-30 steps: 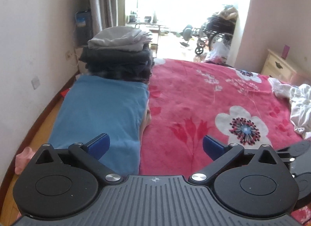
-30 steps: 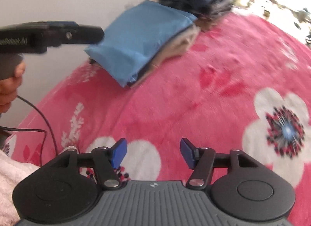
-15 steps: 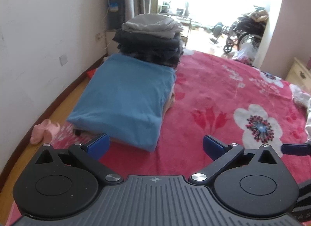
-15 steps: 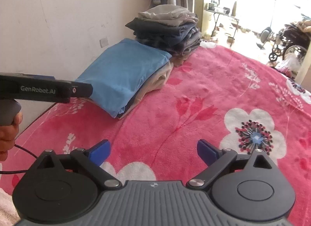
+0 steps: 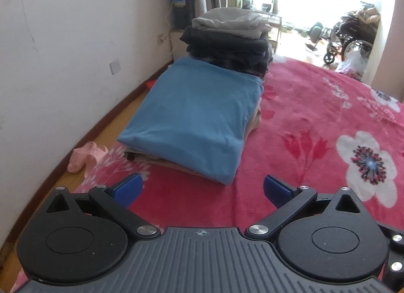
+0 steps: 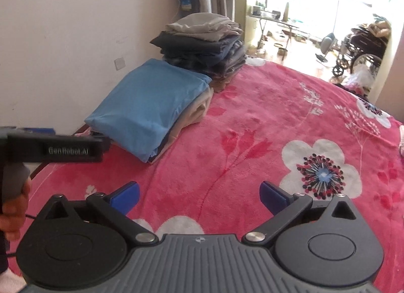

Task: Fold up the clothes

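Since the earlier frames the right gripper [image 6: 199,199] has lifted back from the bed, so its view now takes in both piles, and its jaws have just been opening to their widest with nothing between them; the left gripper [image 5: 200,189] has tipped downward, bringing the blue folded garment [image 5: 197,118] closer and lower in its view. That blue garment lies flat on top of a beige folded piece [image 6: 194,111], the 2 forming a low pile near the bed's left edge, touching or just beside a taller stack of dark clothes [image 5: 227,45] capped by a grey one [image 6: 202,26]. The piles sit along the wall side, likely to keep the middle of the pink floral blanket [image 6: 252,141] free as a folding surface. Both grippers hang released and empty above the blanket, near the low pile but not touching it, which suggests the blue garment is finished and set down, with the next piece not yet picked up. The left view alone shows a pink slipper [image 5: 85,156] on the floor between bed and wall. The right view alone shows the left gripper from the side, with the hand [image 6: 12,214] on its handle, and a wider stretch of bare blanket. No unfolded garment can be made out clearly in either view.
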`<state>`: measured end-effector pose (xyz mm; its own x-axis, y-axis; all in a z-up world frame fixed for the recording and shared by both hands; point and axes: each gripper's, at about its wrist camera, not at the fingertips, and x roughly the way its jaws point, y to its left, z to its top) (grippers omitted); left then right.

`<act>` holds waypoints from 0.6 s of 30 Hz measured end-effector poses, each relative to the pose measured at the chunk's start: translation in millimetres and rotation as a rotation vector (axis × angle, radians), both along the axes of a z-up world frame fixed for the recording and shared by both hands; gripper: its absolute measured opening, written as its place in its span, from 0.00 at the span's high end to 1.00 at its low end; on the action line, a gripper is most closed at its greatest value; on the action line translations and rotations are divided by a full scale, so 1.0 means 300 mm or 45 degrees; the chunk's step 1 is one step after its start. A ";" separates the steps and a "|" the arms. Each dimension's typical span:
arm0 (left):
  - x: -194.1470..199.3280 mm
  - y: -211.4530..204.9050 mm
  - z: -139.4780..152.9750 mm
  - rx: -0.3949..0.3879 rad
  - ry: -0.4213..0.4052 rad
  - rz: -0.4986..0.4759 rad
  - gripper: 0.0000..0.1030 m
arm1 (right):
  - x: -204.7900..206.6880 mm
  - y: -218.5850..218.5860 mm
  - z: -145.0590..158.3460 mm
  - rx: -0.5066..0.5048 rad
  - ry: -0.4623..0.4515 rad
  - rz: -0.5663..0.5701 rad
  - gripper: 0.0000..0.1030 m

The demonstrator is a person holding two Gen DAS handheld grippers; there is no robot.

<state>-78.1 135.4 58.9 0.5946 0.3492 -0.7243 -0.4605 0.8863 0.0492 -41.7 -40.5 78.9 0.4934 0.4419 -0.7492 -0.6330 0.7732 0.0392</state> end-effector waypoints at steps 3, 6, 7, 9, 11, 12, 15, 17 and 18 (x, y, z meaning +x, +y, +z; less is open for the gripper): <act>-0.002 -0.002 -0.007 0.004 -0.005 0.007 0.00 | -0.003 0.008 -0.012 -0.024 -0.005 -0.013 0.00; -0.002 0.001 -0.015 -0.007 0.001 0.019 0.00 | -0.005 0.015 -0.024 -0.045 -0.002 -0.019 0.00; -0.002 0.002 -0.018 -0.008 0.009 0.019 0.00 | -0.006 0.018 -0.027 -0.053 0.000 -0.020 0.00; -0.002 0.003 -0.025 -0.010 0.024 0.019 0.00 | -0.007 0.023 -0.030 -0.062 -0.003 -0.020 0.00; -0.004 0.002 -0.026 -0.005 0.028 0.014 0.00 | -0.008 0.027 -0.030 -0.064 -0.004 -0.021 0.00; -0.005 0.001 -0.026 -0.001 0.028 0.012 0.00 | -0.007 0.027 -0.031 -0.066 -0.005 -0.021 0.00; -0.008 0.001 -0.023 -0.002 0.026 0.013 0.00 | -0.008 0.030 -0.035 -0.076 -0.004 -0.023 0.00; -0.011 0.002 -0.021 -0.007 0.025 0.016 0.00 | -0.012 0.032 -0.038 -0.084 -0.002 -0.026 0.00; -0.010 0.002 -0.020 -0.008 0.025 0.016 0.00 | -0.015 0.033 -0.039 -0.087 -0.001 -0.027 0.00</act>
<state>-81.0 136.1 52.9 0.5757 0.3519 -0.7380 -0.4704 0.8809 0.0531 -46.1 -30.6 67.0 0.5028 0.3794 -0.7767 -0.6166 0.7871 -0.0146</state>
